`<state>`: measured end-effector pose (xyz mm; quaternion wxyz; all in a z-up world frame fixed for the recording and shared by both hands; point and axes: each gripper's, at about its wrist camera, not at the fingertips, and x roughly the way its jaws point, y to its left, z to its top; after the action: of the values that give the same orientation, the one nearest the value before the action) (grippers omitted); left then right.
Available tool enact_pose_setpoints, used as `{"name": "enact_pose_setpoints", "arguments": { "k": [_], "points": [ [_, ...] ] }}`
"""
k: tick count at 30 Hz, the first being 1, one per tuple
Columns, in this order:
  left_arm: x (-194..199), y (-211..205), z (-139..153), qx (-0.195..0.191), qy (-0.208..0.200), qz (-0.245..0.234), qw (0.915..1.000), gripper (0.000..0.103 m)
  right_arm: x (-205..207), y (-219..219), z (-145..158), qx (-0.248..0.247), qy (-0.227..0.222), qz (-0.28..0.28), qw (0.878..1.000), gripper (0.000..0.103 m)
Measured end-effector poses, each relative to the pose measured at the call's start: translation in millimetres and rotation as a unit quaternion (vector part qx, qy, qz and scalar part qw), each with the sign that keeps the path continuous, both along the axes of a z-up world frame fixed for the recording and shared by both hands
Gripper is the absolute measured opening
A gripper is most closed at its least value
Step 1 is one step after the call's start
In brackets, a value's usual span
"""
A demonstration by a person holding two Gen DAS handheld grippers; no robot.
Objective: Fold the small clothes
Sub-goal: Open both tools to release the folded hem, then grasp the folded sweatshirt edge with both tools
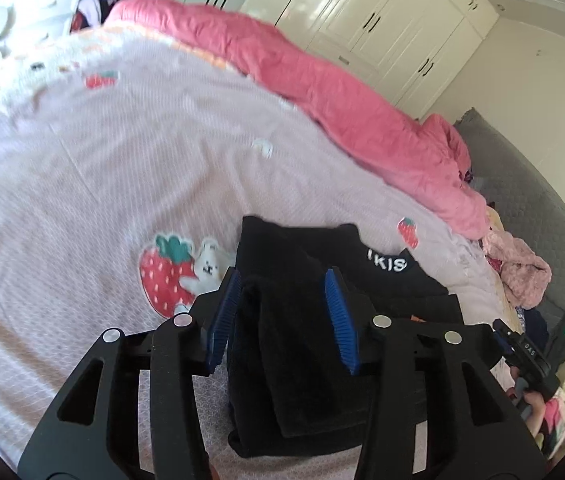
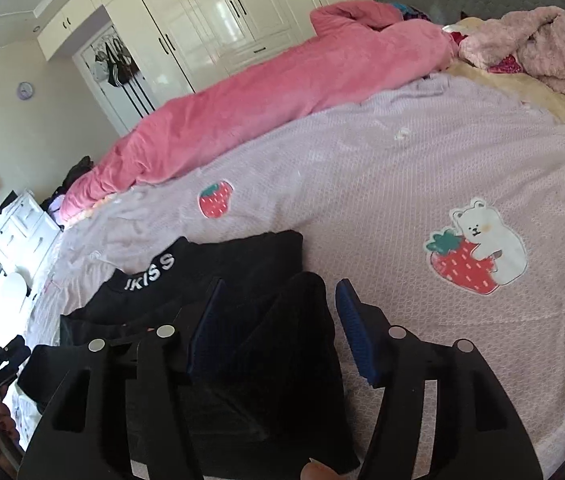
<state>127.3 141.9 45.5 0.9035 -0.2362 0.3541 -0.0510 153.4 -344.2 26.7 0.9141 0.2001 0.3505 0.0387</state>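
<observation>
A small black garment with white letters on its waistband lies partly folded on the lilac bedspread. My left gripper is open, its blue pads on either side of a folded flap of the black cloth. In the right wrist view the same garment lies on the bedspread. My right gripper is open over another folded edge of it. The right gripper also shows at the right edge of the left wrist view.
A rolled pink duvet runs along the far side of the bed. A pile of pink fluffy clothes lies near the grey headboard. White wardrobes stand behind. A white dresser is at the left.
</observation>
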Motion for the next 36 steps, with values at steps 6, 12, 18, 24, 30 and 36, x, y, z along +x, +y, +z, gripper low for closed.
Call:
{"name": "enact_pose_setpoints", "arguments": {
  "k": [6,12,18,24,30,36],
  "points": [
    [-23.1,-12.6,5.9,-0.002,0.005,-0.022,0.9997,0.052,-26.5,-0.3,16.5,0.029,-0.023,0.036,0.999,0.060],
    [-37.1,-37.9,-9.5,0.060,0.032,-0.056,0.9961,0.063,-45.9,18.4,10.4,-0.004,-0.004,0.071,0.997,0.065],
    [-32.5,-41.0,-34.7,0.078,0.077,-0.064,0.9919,0.055,-46.0,32.7,-7.7,-0.013,0.026,0.086,0.996,0.066],
    [-29.1,-46.8,-35.6,0.093,0.073,-0.064,0.9909,0.020,-38.0,40.2,-22.1,-0.021,0.043,0.089,0.995,0.036],
    [-26.3,-41.7,-21.9,0.054,0.058,-0.060,0.9950,0.016,-33.2,25.3,-21.0,0.032,0.037,0.077,0.996,0.008],
    [-17.7,-25.4,-19.4,-0.007,0.072,-0.049,0.9962,0.017,-27.9,24.6,-18.8,0.039,0.030,0.068,0.996,0.008]
  ]
}}
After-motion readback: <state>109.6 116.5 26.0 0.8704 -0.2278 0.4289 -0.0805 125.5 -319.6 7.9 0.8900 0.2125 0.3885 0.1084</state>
